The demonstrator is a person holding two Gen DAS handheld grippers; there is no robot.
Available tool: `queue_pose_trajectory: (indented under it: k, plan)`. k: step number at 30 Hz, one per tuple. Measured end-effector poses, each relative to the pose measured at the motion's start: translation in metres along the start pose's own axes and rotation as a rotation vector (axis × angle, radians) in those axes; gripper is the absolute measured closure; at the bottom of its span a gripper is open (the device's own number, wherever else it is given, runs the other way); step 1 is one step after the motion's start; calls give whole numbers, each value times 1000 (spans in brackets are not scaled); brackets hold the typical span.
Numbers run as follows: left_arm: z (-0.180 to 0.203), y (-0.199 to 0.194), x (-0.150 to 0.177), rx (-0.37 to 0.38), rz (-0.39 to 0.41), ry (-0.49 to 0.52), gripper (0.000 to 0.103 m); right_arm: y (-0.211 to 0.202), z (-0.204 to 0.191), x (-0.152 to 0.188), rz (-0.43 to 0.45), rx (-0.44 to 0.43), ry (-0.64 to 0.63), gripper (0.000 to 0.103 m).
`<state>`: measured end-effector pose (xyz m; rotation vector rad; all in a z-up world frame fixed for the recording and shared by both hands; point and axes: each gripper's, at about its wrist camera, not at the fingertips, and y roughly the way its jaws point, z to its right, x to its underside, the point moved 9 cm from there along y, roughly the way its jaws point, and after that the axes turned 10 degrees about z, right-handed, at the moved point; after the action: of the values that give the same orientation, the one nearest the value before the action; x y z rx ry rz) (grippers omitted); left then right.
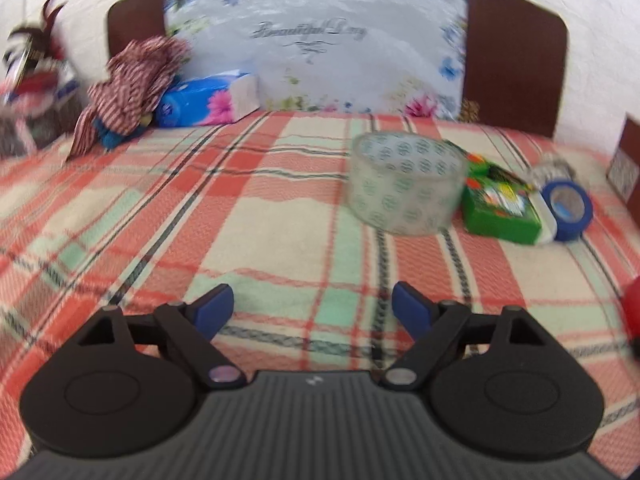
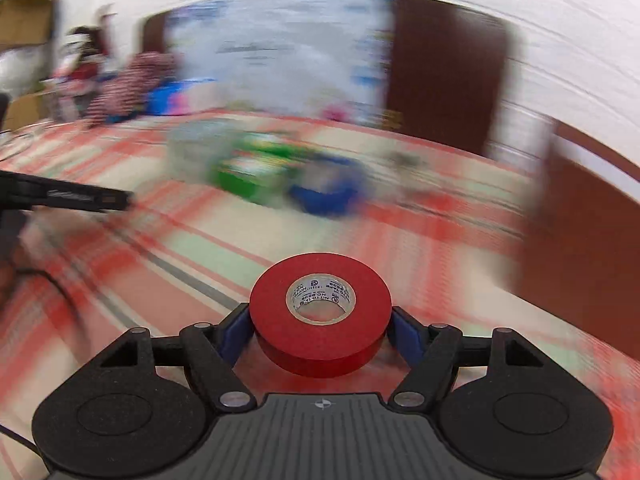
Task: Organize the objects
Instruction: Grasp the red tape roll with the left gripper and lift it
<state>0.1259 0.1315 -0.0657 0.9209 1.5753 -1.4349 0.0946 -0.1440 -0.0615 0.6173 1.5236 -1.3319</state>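
Note:
My right gripper (image 2: 320,326) is shut on a red tape roll (image 2: 320,314), held flat above the plaid bedspread (image 2: 192,248); that view is motion-blurred. My left gripper (image 1: 313,307) is open and empty, low over the bedspread (image 1: 256,216). Ahead of it to the right stand a clear tape roll (image 1: 406,184), a green box (image 1: 500,204) and a blue tape roll (image 1: 568,210), side by side. The same green box (image 2: 252,176) and blue roll (image 2: 328,192) show blurred in the right wrist view. A red edge (image 1: 632,308) shows at the far right of the left wrist view.
A floral pillow (image 1: 316,40) leans on the brown headboard (image 1: 516,56). A blue tissue pack (image 1: 208,100) and striped cloth (image 1: 132,84) lie at the back left. The left gripper (image 2: 68,196) shows as a dark bar on the left of the right wrist view.

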Motion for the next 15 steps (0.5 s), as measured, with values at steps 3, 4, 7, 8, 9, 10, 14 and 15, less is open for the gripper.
queue_pose_trajectory:
  k: [3, 4, 7, 8, 9, 10, 14, 15]
  plan:
    - [50, -4, -5, 116, -33, 9, 16, -28, 72, 20, -15, 197, 78, 32]
    - [75, -6, -6, 168, -44, 32, 16, -38, 94, 27, -19, 253, 117, 32]
    - [166, -19, -10, 374, -101, 71, 21, -65, 140, 45, -33, 362, 192, 30]
    - [197, -25, -12, 449, -123, 73, 22, -73, 147, 50, -27, 376, 202, 25]
    - [227, -33, -15, 525, -145, 77, 25, -80, 153, 54, -21, 376, 219, 25]
    - [254, -41, -18, 588, -159, 89, 25, -85, 155, 57, -17, 369, 232, 25]
    - [337, -72, -29, 740, -181, 176, 29, -96, 155, 64, 10, 361, 209, 26]
    - [352, -78, -29, 767, -194, 193, 30, -96, 154, 65, 17, 357, 209, 26]
